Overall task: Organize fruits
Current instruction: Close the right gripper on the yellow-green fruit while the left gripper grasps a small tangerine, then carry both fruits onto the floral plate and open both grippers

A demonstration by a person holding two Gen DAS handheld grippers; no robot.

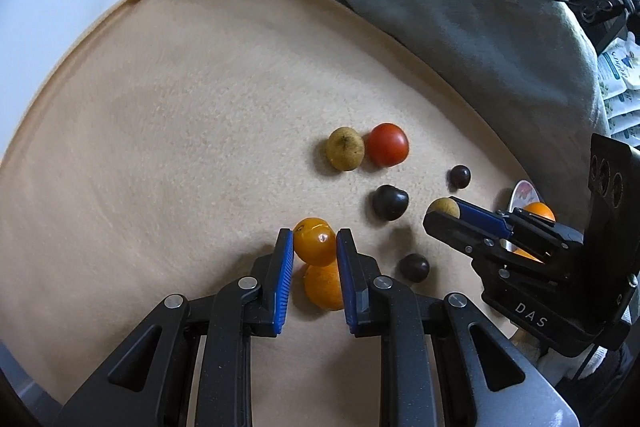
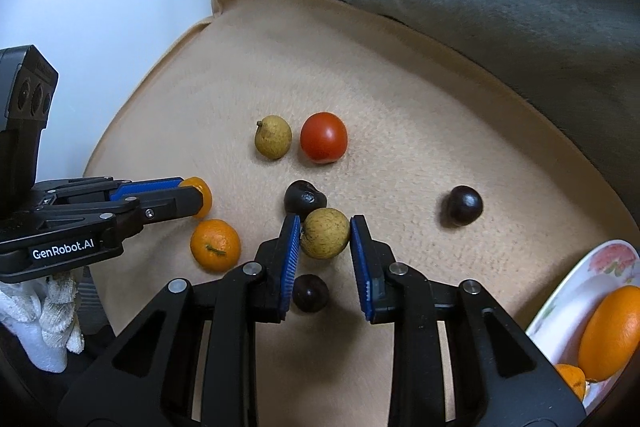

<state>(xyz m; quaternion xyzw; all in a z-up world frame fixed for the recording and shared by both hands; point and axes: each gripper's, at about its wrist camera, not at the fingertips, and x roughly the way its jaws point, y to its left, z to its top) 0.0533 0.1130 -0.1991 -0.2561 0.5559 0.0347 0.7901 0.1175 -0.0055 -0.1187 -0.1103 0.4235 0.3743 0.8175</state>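
Both claws grip fruit: left gripper point(image 1: 315, 243) clamps a small orange fruit point(image 1: 315, 241), right gripper point(image 2: 325, 233) a tan fruit point(image 2: 325, 233). Far and left, the beige cloth point(image 2: 400, 107) lies bare. A floral plate point(image 2: 560, 301) sits at its near-right edge.

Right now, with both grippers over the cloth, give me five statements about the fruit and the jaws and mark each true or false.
1. The left gripper has a small orange fruit between its jaws. True.
2. The right gripper is closing on the red tomato. False: a yellow-brown fruit sits between its jaws; the tomato lies farther off.
3. The plate holds orange fruit. True.
4. A mandarin lies on the tan cloth near the left gripper. True.
5. All dark fruits are on the plate. False: three dark fruits lie on the cloth.
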